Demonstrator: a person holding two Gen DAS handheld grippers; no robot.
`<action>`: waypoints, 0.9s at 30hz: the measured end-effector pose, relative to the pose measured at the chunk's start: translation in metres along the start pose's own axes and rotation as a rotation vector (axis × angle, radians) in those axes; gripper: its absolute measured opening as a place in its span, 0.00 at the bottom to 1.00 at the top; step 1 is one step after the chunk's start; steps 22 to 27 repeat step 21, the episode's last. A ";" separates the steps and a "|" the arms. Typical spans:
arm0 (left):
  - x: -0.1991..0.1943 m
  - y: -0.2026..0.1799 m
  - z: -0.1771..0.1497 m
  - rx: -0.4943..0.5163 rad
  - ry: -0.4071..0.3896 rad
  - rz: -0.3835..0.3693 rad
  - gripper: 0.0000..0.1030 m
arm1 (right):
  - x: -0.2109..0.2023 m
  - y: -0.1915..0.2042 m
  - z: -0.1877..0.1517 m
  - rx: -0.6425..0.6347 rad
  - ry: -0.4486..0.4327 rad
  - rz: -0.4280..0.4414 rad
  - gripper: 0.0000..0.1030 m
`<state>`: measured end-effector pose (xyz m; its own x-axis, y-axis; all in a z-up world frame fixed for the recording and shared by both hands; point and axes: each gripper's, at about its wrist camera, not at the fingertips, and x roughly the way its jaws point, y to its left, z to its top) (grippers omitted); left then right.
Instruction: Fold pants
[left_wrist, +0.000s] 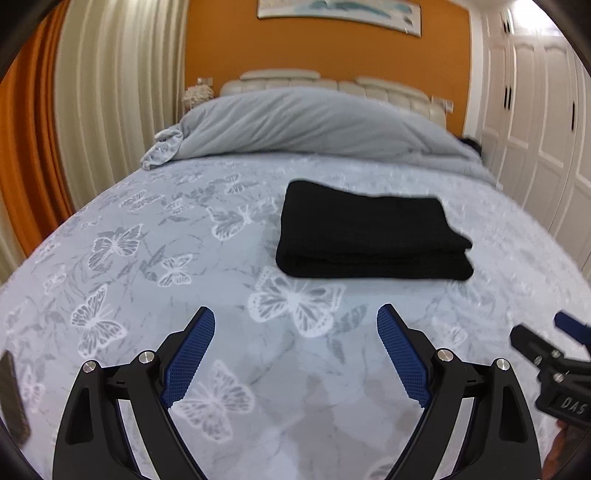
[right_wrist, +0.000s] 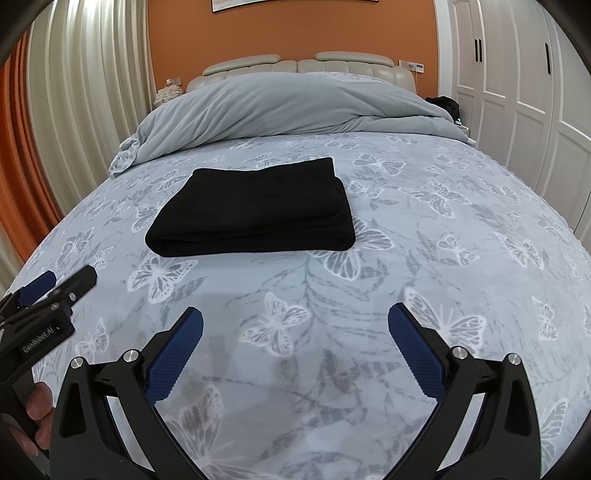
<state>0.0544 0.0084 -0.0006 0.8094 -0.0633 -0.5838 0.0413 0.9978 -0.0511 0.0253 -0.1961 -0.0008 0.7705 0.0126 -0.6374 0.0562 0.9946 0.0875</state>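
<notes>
The black pants (left_wrist: 373, 236) lie folded into a flat, layered rectangle on the butterfly-print bedspread (left_wrist: 147, 258); they also show in the right wrist view (right_wrist: 255, 210). My left gripper (left_wrist: 295, 317) is open and empty, hovering over the bedspread a short way in front of the pants. My right gripper (right_wrist: 295, 317) is open and empty too, in front of and right of the pants. Each gripper shows at the edge of the other's view: the right gripper (left_wrist: 554, 354) and the left gripper (right_wrist: 59, 288).
A bunched grey duvet (right_wrist: 280, 107) lies across the head of the bed before a cream headboard (right_wrist: 295, 64). Curtains (left_wrist: 92, 92) hang on the left, white wardrobe doors (right_wrist: 517, 92) stand on the right. A dark flat object (left_wrist: 13, 398) lies at the left edge.
</notes>
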 end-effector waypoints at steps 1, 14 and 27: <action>-0.001 0.000 0.000 -0.007 -0.005 -0.003 0.85 | 0.000 0.001 0.000 0.002 0.000 0.000 0.95; -0.009 -0.015 -0.005 0.070 -0.003 0.049 0.89 | 0.002 -0.003 -0.002 -0.010 0.008 0.008 0.95; -0.009 -0.022 -0.006 0.124 0.035 0.059 0.89 | 0.002 -0.005 -0.004 -0.020 0.009 0.008 0.95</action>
